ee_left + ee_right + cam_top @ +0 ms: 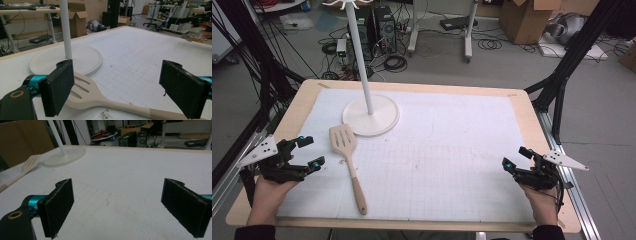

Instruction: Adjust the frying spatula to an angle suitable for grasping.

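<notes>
The spatula lies flat at lower left of the high view, its slotted blade just beside the stand, probably not touching. The left gripper is held beside it, jaws spread and empty, seemingly placed for a pickup. At lower right, the right gripper is likewise held spread, well apart.

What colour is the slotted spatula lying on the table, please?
Pale beige wood; the spatula shows best in the high view.

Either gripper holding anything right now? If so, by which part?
Nothing held. Left gripper and right gripper are both open and empty; the wooden spatula lies untouched on the table.
</notes>
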Available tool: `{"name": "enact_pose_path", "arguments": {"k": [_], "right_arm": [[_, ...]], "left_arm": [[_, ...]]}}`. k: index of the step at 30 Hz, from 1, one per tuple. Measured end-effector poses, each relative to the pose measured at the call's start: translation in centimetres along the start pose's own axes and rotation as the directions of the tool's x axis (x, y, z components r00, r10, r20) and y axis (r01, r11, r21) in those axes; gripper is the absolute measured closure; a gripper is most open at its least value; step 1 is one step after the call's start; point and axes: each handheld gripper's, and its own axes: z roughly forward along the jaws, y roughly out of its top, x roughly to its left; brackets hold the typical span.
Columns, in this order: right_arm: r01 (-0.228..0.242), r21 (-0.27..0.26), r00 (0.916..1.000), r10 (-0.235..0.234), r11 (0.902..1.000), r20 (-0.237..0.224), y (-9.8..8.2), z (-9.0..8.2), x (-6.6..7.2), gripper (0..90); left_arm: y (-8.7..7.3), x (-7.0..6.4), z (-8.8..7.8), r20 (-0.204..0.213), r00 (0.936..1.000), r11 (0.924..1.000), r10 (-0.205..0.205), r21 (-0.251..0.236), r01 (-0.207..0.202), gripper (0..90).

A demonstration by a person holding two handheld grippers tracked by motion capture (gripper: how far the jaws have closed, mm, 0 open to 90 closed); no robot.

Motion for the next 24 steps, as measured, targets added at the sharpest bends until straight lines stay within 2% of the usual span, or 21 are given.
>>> {"name": "enact_pose_path", "arguments": {"k": [8, 12, 14, 20, 24], "right_arm": [[-0.009, -0.010, 0.9999, 0.009, 0.9999, -0.008, 0.0, 0.0, 0.1, 10.2], [-0.012, -0.017, 0.9996, 0.011, 0.9998, -0.025, 0.2, 0.4, 0.8, 10.2], [0.004, -0.022, 0.9991, -0.004, 0.9998, -0.042, 0.5, 0.7, 1.3, 10.2], [0.041, -0.029, 0.9929, -0.044, 0.9987, -0.110, 1.6, 2.4, 4.0, 10.3], [0.043, -0.045, 0.9858, -0.049, 0.9981, -0.160, 2.3, 4.1, 6.3, 10.3]], "left_arm": [[0.0, -0.1, 0.1, 0.006, 1.0000, 1.0000, 0.004, 0.000, -0.004, 13.3], [0.0, -0.1, 0.1, 0.014, 0.9999, 1.0000, 0.004, -0.001, -0.004, 13.3], [0.1, -0.1, 0.1, 0.015, 0.9999, 1.0000, 0.001, -0.005, -0.001, 13.3], [0.3, -0.3, 0.0, 0.020, 0.9998, 0.9999, 0.008, -0.007, -0.008, 13.3], [0.4, -0.3, 0.0, 0.021, 0.9997, 0.9999, 0.012, -0.011, -0.011, 13.4]]}}
